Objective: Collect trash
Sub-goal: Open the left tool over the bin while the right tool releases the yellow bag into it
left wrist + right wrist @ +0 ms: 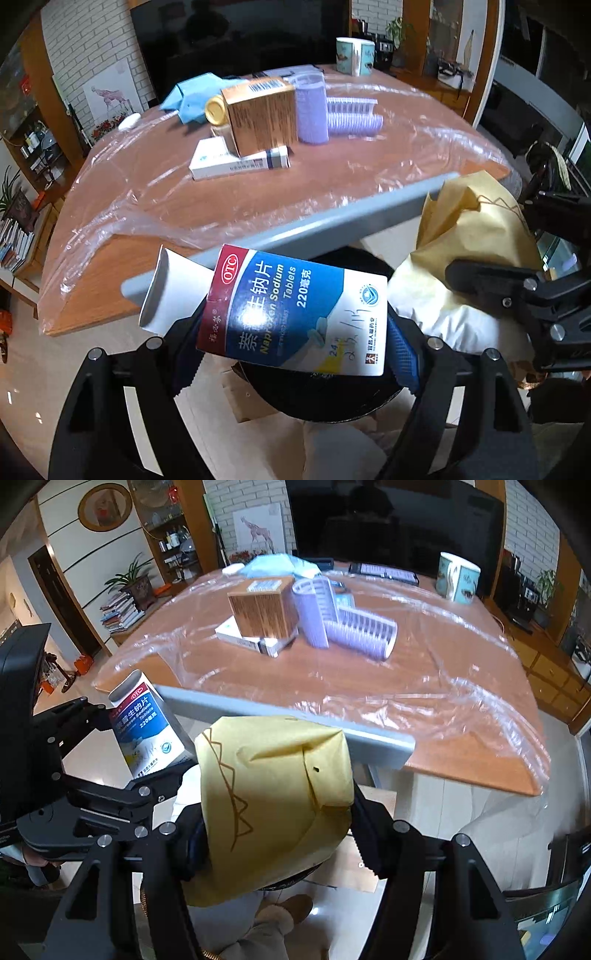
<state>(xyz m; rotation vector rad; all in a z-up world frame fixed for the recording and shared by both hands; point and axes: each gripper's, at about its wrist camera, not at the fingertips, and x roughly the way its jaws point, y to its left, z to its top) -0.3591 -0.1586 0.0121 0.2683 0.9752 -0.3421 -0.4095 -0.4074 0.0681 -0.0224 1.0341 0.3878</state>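
Left hand-held gripper [295, 354] clamps blue-white cardboard tablet box [295, 314], lower centre; right hand-held gripper [277, 834] clamps crumpled yellow paper bag [273, 805], lower centre.

A wooden table [461, 749] with a grey front edge carried the things, and a sheet of clear plastic film [480, 701] lay crinkled over most of its top. On the film, near the middle, a flat white box [236, 162] lay with a brown carton [262, 114] standing partly on it. Touching the carton's side stood a purple hair roller [312, 110], upright, and a second purple roller [354, 118] lay on its side just beside that. Behind the carton a yellow-capped bottle [216, 109] and a blue cloth [192, 96] rested. Well apart, at the far edge, stood a patterned mug [458, 576].
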